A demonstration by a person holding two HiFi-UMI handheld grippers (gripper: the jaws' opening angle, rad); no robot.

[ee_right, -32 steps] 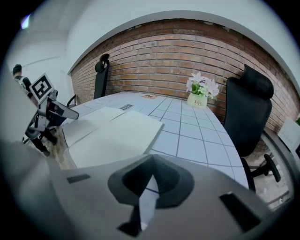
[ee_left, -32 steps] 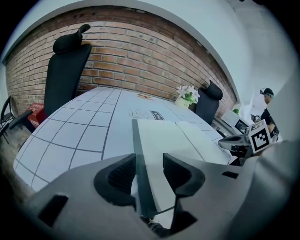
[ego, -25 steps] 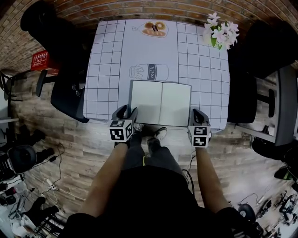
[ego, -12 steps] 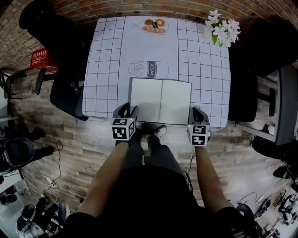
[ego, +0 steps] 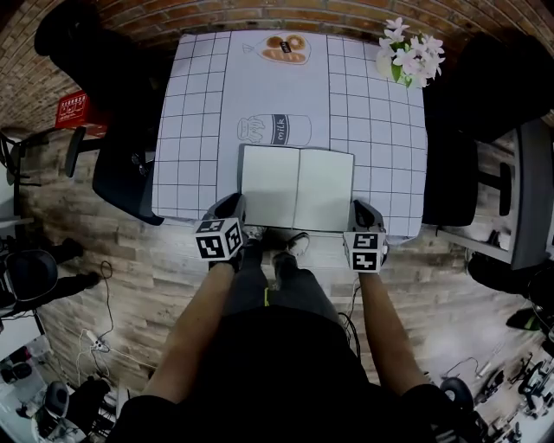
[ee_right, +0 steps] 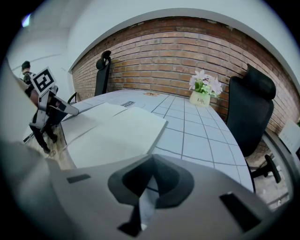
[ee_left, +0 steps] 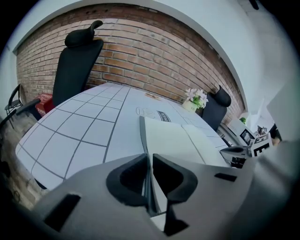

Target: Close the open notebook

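now, left tool (ego: 234, 202): jaws closing on left edge of open white paper notebook (ego: 297, 188)
right tool (ego: 364, 208): jaws together, empty

Office-type lab I'd say: brick wall (ego: 260, 12) at 12 o'clock, office chairs (ego: 121, 169) at 9 and 3, floor cables (ego: 106, 298) at 7.

The left gripper (ee_left: 149, 161) — fingers (ee_left: 126, 176) closing with the notebook's (ee_left: 171, 138) cover edge between them — hides its near-left corner. The flowerpot's (ee_right: 200, 99) lettering is too small to read.
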